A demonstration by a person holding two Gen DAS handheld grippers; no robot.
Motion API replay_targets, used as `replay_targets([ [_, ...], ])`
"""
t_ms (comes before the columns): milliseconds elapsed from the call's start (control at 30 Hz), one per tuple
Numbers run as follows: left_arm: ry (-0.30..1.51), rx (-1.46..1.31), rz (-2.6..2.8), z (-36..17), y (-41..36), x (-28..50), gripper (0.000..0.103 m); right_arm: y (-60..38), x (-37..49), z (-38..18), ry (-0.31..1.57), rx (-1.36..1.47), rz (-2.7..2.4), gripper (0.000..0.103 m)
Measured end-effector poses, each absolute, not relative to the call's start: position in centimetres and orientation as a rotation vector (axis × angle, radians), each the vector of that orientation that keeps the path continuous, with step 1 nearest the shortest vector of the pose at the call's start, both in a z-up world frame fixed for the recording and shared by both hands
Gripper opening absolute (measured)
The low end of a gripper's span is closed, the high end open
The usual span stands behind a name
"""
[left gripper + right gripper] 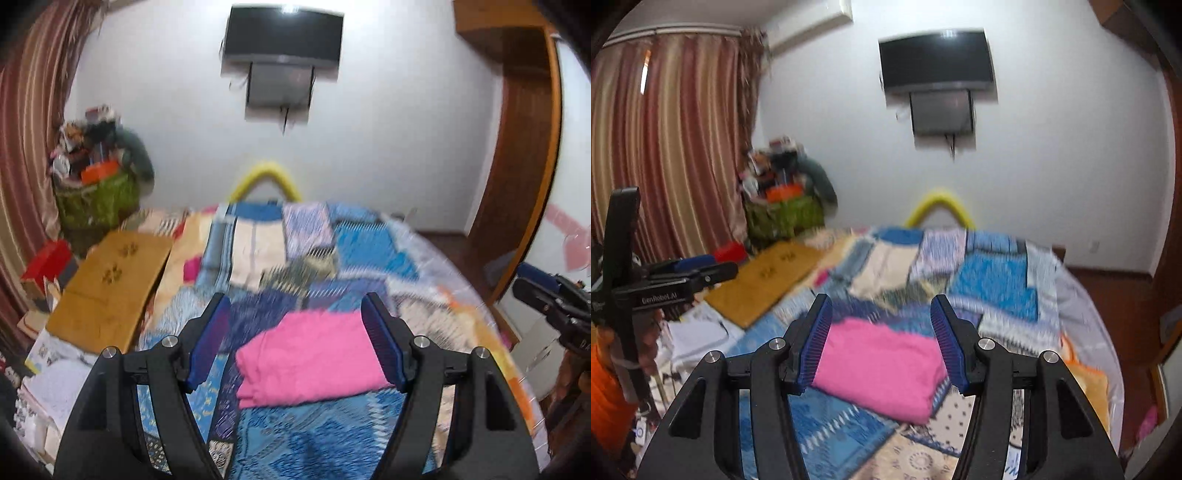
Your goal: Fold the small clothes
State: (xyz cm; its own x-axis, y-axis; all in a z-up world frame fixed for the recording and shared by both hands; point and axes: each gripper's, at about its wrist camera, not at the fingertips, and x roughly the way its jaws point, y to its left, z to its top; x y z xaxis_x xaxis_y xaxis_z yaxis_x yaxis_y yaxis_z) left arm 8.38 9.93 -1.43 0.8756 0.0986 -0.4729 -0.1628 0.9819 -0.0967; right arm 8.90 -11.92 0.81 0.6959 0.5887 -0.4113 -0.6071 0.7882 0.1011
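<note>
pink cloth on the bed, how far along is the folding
Done: the pink fabric garment lies folded into a compact layered rectangle on the blue patchwork bedspread. In hand: nothing. The left gripper and the right gripper are both open and clear of the cloth, with only air between their blue pads. Left: no other unfolded small clothes can be made out on the bed, though the frames are blurred.

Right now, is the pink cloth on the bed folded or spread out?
Folded. The pink cloth lies as a compact rectangle with stacked layers showing at its edge, on the patchwork bedspread.
</note>
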Motion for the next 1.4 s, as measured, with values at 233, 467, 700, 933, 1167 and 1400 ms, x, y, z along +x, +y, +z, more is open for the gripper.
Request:
replay_targets([
  [233, 0.337, -0.109, 0.123, 1.8, 7.2, 4.3, 0.076, -11.8, 4.7, 3.4, 0.293, -0.015, 0.646, 0.067],
  [467, 0.239, -0.073, 0.126, 2.3, 5.2, 1.3, 0.089, -11.5, 3.5, 3.4, 0.274, -0.001, 0.609, 0.084],
  [700, 0.206, -0.070, 0.128, 2.3, 4.4, -0.3, 0.101, -11.5, 2.9, 3.5, 0.262, -0.022, 0.570, 0.100],
  [933, 0.217, -0.082, 0.128, 2.0, 4.0, -0.4, 0.102, -11.4, 2.6, 3.6, 0.257, -0.033, 0.555, 0.102],
  [1167, 0.224, -0.073, 0.128, 1.7, 3.8, -0.4, 0.102, -11.7, 2.1, 3.4, 0.262, -0.033, 0.547, 0.102],
  [1400, 0.227, -0.074, 0.127, 1.6, 3.7, -0.4, 0.102, -11.9, 1.8, 3.5, 0.262, -0.032, 0.544, 0.102],
])
